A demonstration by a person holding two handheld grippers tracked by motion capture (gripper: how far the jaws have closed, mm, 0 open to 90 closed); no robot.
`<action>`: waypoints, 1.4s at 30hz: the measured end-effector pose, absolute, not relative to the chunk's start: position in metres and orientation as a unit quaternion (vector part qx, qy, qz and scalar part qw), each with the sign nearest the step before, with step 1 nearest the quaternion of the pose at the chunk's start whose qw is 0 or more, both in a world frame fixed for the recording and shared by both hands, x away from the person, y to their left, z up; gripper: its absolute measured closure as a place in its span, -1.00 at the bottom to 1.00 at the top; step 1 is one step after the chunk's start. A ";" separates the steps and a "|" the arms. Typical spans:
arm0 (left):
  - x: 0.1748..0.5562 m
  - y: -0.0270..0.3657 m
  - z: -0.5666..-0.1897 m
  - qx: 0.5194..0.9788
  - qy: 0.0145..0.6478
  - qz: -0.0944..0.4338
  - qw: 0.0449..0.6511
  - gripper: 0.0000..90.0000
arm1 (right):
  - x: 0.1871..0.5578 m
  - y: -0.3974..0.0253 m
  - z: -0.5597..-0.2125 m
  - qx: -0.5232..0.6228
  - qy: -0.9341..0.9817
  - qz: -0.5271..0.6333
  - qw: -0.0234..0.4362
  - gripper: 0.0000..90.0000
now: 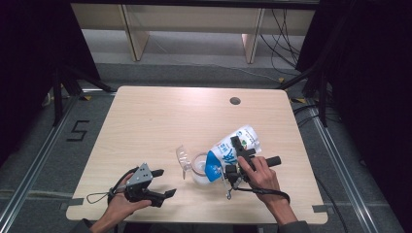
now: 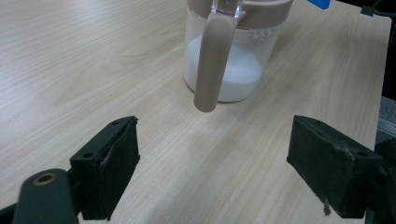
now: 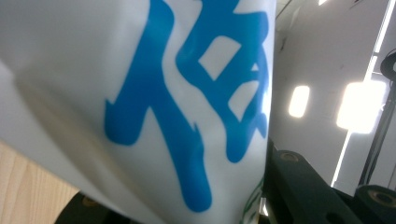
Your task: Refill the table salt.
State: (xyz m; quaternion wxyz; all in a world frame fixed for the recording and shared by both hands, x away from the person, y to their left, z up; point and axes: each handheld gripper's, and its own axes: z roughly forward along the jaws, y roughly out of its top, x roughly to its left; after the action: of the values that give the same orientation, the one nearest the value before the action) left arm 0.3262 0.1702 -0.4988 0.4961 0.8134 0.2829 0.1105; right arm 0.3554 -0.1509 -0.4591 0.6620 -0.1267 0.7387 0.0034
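Observation:
A white bag with blue print (image 1: 234, 146) is tilted mouth-down over a clear jar (image 1: 199, 168) near the table's front middle. My right gripper (image 1: 241, 153) is shut on the bag's side, and the bag (image 3: 140, 93) sits close up between the jaws in the right gripper view. The jar (image 2: 229, 70) has a beige rim and handle (image 2: 212, 60) and holds white powder in its bottom. Its clear lid (image 1: 182, 158) stands flipped open to the left. My left gripper (image 1: 165, 182) rests open at the front left, its jaws (image 2: 212, 163) wide apart and pointed at the jar's handle, a little short of it.
The light wooden table (image 1: 145, 116) has a round cable hole (image 1: 235, 101) at the back right. Black curtains and stands flank both sides. A floor mark "5" (image 1: 77, 130) lies to the left. Wooden furniture legs stand beyond the far edge.

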 end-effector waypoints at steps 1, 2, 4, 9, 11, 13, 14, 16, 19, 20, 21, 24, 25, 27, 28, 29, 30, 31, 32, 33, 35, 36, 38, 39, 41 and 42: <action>0.326 0.170 -0.499 0.813 0.283 0.111 0.496 -0.65 | 0.356 -0.151 -0.460 -0.131 0.733 0.011 0.667 0.66; 0.326 0.170 -0.499 0.813 0.283 0.111 0.496 -0.65 | 0.356 -0.151 -0.460 -0.132 0.733 0.010 0.667 0.66; 0.326 0.170 -0.499 0.813 0.283 0.111 0.496 -0.65 | 0.356 -0.151 -0.459 -0.130 0.734 0.009 0.667 0.66; 0.326 0.170 -0.499 0.813 0.283 0.111 0.496 -0.65 | 0.356 -0.151 -0.459 -0.127 0.735 0.008 0.666 0.67; 0.326 0.170 -0.499 0.813 0.283 0.111 0.496 -0.65 | 0.356 -0.151 -0.459 -0.125 0.736 0.008 0.665 0.67; 0.326 0.170 -0.499 0.813 0.283 0.111 0.496 -0.65 | 0.356 -0.150 -0.459 -0.125 0.736 0.009 0.665 0.67; 0.326 0.170 -0.499 0.813 0.283 0.111 0.496 -0.65 | 0.356 -0.150 -0.459 -0.125 0.736 0.009 0.666 0.67; 0.326 0.170 -0.499 0.814 0.283 0.111 0.496 -0.65 | 0.355 -0.150 -0.458 -0.125 0.734 0.009 0.667 0.67; 0.326 0.170 -0.499 0.812 0.284 0.110 0.498 -0.65 | 0.356 -0.151 -0.458 -0.128 0.734 0.008 0.667 0.67; 0.326 0.170 -0.499 0.813 0.283 0.111 0.497 -0.65 | 0.356 -0.151 -0.458 -0.129 0.734 0.007 0.667 0.67; 0.326 0.170 -0.499 0.813 0.283 0.111 0.496 -0.65 | 0.356 -0.151 -0.458 -0.130 0.735 0.007 0.666 0.68; 0.326 0.170 -0.499 0.813 0.283 0.111 0.496 -0.65 | 0.357 -0.150 -0.456 -0.145 0.728 0.005 0.670 0.68; 0.326 0.170 -0.499 0.811 0.285 0.110 0.499 -0.65 | 0.357 -0.149 -0.455 -0.151 0.726 0.004 0.671 0.68; 0.326 0.170 -0.499 0.813 0.283 0.111 0.496 -0.65 | 0.357 -0.150 -0.457 -0.142 0.728 0.008 0.670 0.68; 0.326 0.170 -0.499 0.814 0.283 0.111 0.496 -0.65 | 0.357 -0.150 -0.456 -0.144 0.728 0.007 0.671 0.68; 0.326 0.170 -0.499 0.814 0.283 0.111 0.496 -0.65 | 0.356 -0.150 -0.458 -0.136 0.730 0.011 0.670 0.68; 0.326 0.170 -0.499 0.814 0.283 0.111 0.496 -0.65 | 0.356 -0.150 -0.458 -0.132 0.730 0.013 0.670 0.69; 0.326 0.170 -0.499 0.813 0.283 0.111 0.496 -0.65 | 0.356 -0.150 -0.458 -0.134 0.729 0.012 0.671 0.69; 0.326 0.170 -0.499 0.814 0.282 0.111 0.496 -0.65 | 0.356 -0.150 -0.457 -0.133 0.730 0.012 0.671 0.69; 0.326 0.170 -0.499 0.814 0.282 0.111 0.496 -0.65 | 0.356 -0.150 -0.457 -0.133 0.730 0.012 0.671 0.69; 0.326 0.170 -0.499 0.814 0.283 0.111 0.496 -0.65 | 0.356 -0.150 -0.457 -0.134 0.729 0.011 0.671 0.69; 0.326 0.170 -0.499 0.814 0.283 0.111 0.495 -0.65 | 0.356 -0.150 -0.457 -0.135 0.729 0.011 0.671 0.69; 0.326 0.170 -0.499 0.814 0.284 0.110 0.495 -0.65 | 0.356 -0.151 -0.457 -0.130 0.729 0.012 0.672 0.69; 0.326 0.170 -0.499 0.814 0.283 0.111 0.495 -0.65 | 0.356 -0.151 -0.457 -0.130 0.729 0.013 0.672 0.69; 0.326 0.170 -0.499 0.813 0.286 0.110 0.495 -0.65 | 0.356 -0.150 -0.457 -0.138 0.726 0.010 0.674 0.70; 0.326 0.170 -0.499 0.813 0.286 0.110 0.495 -0.65 | 0.356 -0.150 -0.457 -0.137 0.727 0.010 0.672 0.70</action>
State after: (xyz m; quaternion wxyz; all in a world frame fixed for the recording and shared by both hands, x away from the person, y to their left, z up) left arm 0.3258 0.1699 -0.4990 0.4950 0.8131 0.2860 0.1101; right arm 0.3562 -0.1502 -0.4569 0.6724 -0.1366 0.7274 0.0099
